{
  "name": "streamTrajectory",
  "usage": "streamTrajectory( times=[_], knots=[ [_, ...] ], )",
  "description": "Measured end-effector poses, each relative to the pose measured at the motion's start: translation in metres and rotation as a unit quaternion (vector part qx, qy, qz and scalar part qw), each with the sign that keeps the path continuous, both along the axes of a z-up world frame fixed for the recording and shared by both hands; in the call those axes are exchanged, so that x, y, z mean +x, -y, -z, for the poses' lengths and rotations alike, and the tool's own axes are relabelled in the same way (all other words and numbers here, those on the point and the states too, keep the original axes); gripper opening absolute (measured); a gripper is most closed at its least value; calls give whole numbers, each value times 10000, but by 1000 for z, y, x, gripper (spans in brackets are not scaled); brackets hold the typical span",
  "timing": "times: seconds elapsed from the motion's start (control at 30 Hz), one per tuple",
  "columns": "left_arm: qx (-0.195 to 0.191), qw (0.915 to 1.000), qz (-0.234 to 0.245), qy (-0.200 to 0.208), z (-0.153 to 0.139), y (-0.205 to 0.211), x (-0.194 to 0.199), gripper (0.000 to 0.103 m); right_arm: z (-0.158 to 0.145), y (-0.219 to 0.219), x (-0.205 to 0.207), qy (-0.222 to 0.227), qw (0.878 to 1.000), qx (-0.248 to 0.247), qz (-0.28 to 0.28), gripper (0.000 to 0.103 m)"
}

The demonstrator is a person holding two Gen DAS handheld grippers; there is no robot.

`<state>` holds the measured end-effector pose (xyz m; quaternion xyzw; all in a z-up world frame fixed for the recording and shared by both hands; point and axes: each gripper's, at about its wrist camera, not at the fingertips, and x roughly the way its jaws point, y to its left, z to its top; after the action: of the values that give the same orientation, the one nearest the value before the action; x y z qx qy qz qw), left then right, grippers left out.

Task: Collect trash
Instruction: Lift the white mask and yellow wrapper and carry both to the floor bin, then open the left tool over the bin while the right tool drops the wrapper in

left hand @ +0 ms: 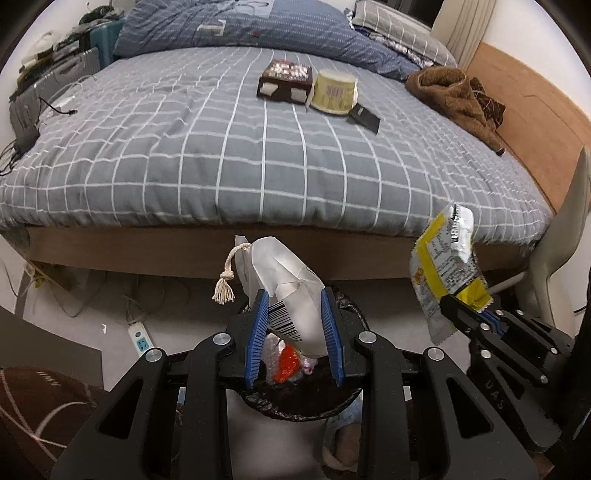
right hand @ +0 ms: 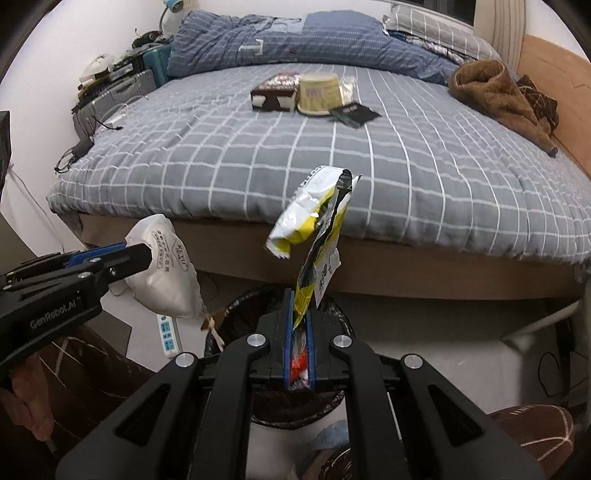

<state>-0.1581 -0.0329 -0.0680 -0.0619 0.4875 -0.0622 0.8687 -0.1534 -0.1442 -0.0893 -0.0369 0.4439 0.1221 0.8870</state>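
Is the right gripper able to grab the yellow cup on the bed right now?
Probably not yet. The right gripper is shut on a yellow snack wrapper, over the trash bin, and the yellow cup sits far across the bed.

This is a bedroom in a home. A wide bed [left hand: 280,155] with a grey checked cover fills most of both views, a rumpled blue duvet [left hand: 258,33] and a grey pillow [left hand: 399,26] heaped at its far end. A brown fleece garment [left hand: 458,99] lies near the right edge, by the wooden side board [left hand: 532,122]. Suitcases [right hand: 122,92] and clutter stand far left against the wall. On the near floor lie a power strip [right hand: 168,332] and a black-lined bin [right hand: 236,310] (ordinary lived-in mess).
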Motion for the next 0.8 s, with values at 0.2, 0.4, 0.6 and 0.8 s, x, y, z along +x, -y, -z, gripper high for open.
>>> streamTrajectory(
  times=[0.2,0.4,0.6,0.8],
  knots=[
    [79,9995,150,-278,34,16,12,28,26,16,10,-282,9995,-19,147,5],
    [105,9977,399,-534,63,42,29,28,36,27,26,-306,9991,-134,258,5],
    [113,9959,552,-713,83,56,42,28,49,42,35,-435,9980,-149,440,5],
    [151,9951,666,-719,87,64,47,29,57,44,38,-525,9974,-168,475,5]
  ],
)
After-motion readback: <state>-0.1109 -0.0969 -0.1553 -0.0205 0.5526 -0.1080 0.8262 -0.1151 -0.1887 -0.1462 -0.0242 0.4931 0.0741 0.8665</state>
